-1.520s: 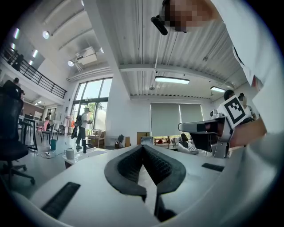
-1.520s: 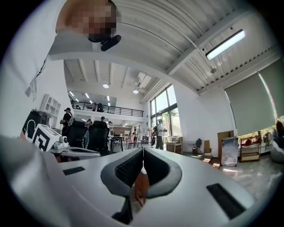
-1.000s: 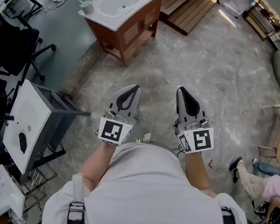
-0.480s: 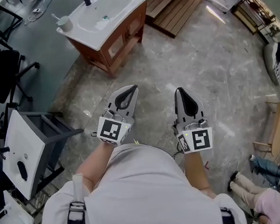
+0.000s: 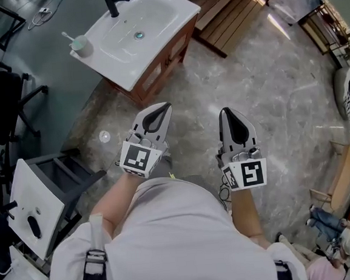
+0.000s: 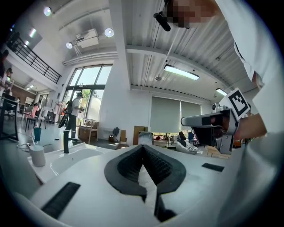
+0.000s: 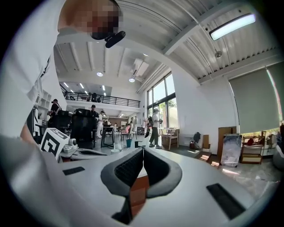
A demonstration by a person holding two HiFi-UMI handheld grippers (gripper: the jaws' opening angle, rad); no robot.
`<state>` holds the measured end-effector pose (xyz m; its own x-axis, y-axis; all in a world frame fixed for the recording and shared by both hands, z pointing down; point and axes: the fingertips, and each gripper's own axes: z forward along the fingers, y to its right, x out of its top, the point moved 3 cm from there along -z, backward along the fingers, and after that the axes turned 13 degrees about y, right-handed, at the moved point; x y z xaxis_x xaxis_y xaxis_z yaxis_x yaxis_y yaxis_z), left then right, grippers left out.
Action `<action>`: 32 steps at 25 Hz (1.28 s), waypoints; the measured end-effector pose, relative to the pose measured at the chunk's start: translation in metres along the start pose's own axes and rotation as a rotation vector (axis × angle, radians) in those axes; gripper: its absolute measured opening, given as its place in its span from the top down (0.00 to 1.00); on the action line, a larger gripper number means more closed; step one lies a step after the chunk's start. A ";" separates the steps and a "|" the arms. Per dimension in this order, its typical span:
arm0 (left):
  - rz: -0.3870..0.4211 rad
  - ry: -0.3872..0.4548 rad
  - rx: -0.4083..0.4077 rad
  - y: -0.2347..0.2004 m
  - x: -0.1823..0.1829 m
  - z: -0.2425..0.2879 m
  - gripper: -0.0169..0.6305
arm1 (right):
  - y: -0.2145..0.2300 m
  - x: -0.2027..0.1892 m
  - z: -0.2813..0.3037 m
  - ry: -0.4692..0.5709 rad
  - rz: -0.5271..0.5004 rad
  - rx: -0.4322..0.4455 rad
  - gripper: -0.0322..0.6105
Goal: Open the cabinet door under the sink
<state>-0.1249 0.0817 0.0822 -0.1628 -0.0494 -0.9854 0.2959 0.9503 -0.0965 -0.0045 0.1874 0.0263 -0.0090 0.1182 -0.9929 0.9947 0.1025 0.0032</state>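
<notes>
Right now my left gripper (image 5: 159,112) and right gripper (image 5: 227,114) are both clenched on nothing, well apart from the wooden cabinet door (image 5: 155,70) under the white sink (image 5: 135,23). Reaching in like that, I'd likely just bump the door; I can't make out its handle from here

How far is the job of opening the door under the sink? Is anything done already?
Nothing looks done: the cabinet door under the sink appears shut. In hand: nothing; the left gripper and the right gripper are held away from it, fingers together and empty. Still to do: reach the door, take its edge or handle, pull it open.
</notes>
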 end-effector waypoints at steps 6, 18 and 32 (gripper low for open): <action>0.005 0.000 0.046 -0.056 -0.008 0.038 0.95 | 0.024 -0.003 0.057 -0.003 -0.013 0.006 0.90; 0.097 0.017 0.232 -0.063 -0.010 0.089 0.95 | 0.089 -0.009 0.125 0.045 0.020 0.179 0.90; 0.125 -0.051 0.400 -0.102 -0.118 0.135 0.95 | 0.132 -0.117 0.181 -0.070 0.031 0.310 0.90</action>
<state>-0.0086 -0.0511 0.1893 -0.0582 0.0340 -0.9977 0.6545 0.7560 -0.0124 0.1462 0.0086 0.1215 0.0177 0.0473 -0.9987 0.9783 -0.2072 0.0075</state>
